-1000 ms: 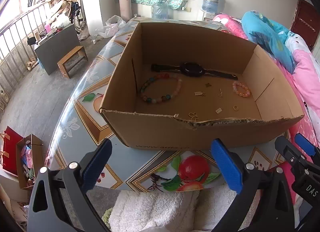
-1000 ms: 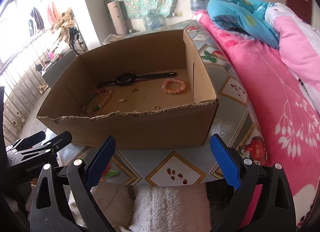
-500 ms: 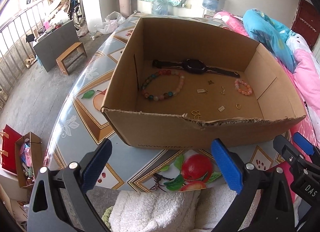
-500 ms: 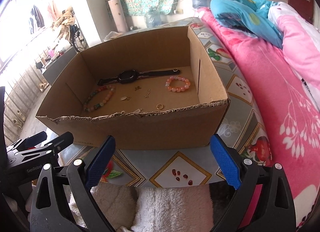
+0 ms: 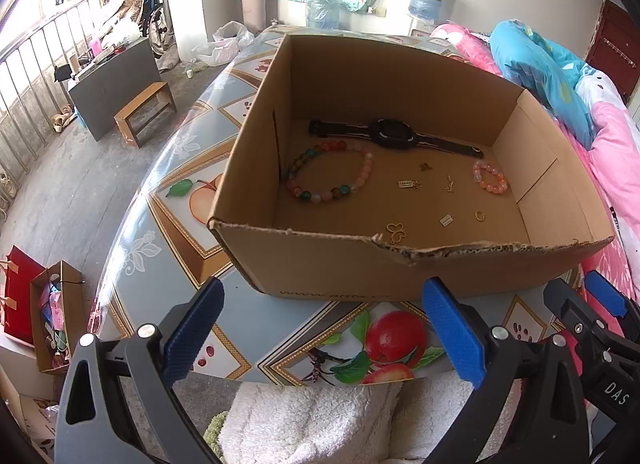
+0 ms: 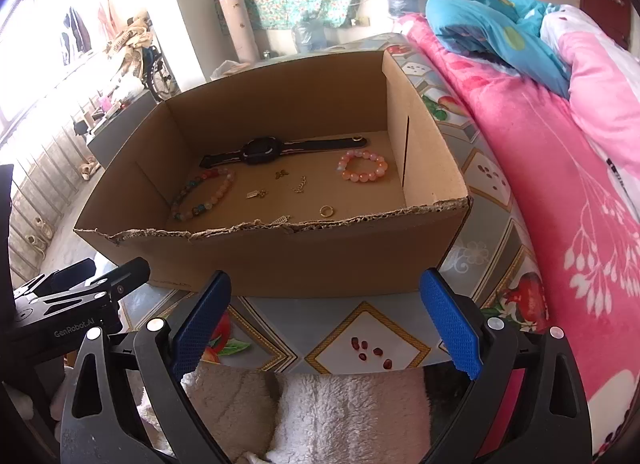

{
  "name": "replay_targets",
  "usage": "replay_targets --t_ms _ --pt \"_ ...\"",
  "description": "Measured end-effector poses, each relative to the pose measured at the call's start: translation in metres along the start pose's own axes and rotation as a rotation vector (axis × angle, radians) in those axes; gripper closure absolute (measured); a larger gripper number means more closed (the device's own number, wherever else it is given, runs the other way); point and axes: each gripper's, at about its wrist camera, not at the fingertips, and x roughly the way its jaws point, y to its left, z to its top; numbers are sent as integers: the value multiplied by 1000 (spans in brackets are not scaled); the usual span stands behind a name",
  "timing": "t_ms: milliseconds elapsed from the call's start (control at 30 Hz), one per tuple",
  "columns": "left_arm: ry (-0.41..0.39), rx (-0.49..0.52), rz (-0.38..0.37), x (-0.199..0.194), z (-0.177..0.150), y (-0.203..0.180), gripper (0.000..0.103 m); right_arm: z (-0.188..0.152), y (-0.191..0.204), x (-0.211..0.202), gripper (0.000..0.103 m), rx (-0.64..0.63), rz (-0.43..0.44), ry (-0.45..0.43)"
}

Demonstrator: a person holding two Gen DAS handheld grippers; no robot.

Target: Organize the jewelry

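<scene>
Both claws spread, holding nothing: left claw and right claw hover at near wall of cardboard box on counter.

Jewelry all on box floor:
- black watch at back
- multicolour bead bracelet left
- pink bead bracelet right
- gold ring near front
- small gold charms mid-floor, probably pendants

Stage unclear.

Any pick: clear torn rim, descend vertically, pinch one piece only.

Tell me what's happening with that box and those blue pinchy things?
A person holds two grippers, and both are open with nothing in them. The left gripper and right gripper hover in front of a cardboard box on a table. All the jewelry lies inside the box: a black watch, a big colorful bead bracelet, a small pink bead bracelet, a gold ring and a few tiny gold charms. Nothing is being picked up right now.
</scene>
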Motion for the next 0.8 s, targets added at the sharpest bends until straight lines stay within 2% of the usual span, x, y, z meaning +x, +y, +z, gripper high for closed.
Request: replay_targets --t_ms 800 --pt "8 8 -1 -1 -4 -6 6 2 3 0 12 3 11 4"
